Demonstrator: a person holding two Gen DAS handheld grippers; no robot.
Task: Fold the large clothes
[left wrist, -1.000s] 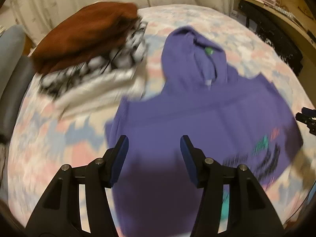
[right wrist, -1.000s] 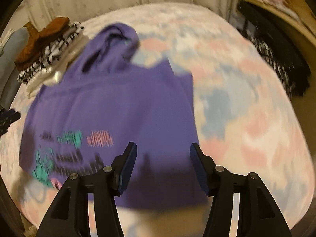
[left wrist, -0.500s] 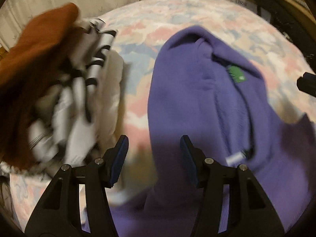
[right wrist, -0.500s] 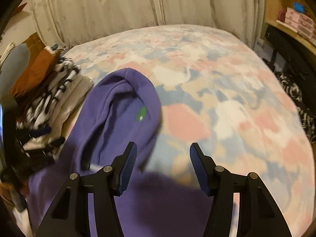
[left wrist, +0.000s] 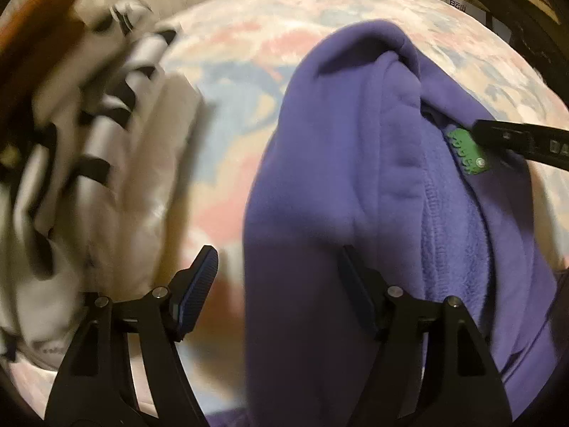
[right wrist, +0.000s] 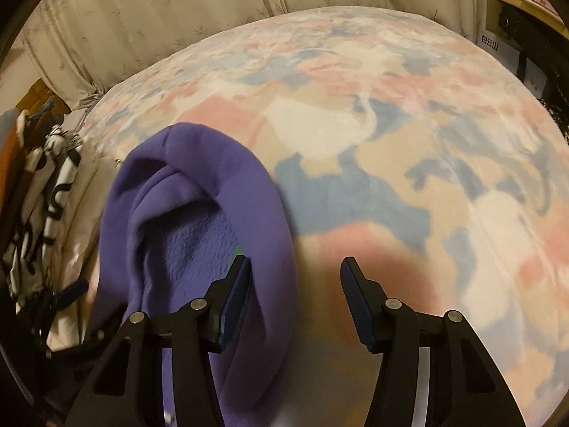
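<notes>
One purple hoodie (left wrist: 320, 185), one stack of folded clothes (left wrist: 89, 149) — two grippers, left (left wrist: 275, 284) and right (right wrist: 295, 295).

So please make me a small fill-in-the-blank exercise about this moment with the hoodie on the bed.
1. The hoodie lying on the bed is ____ in colour.
2. The small label inside the hood is ____.
3. The jaws of both the left gripper and the right gripper are ____.
4. In the left wrist view, the pile of folded clothes lies to the ____ of the hoodie.

Missing words: purple; green; open; left
</notes>
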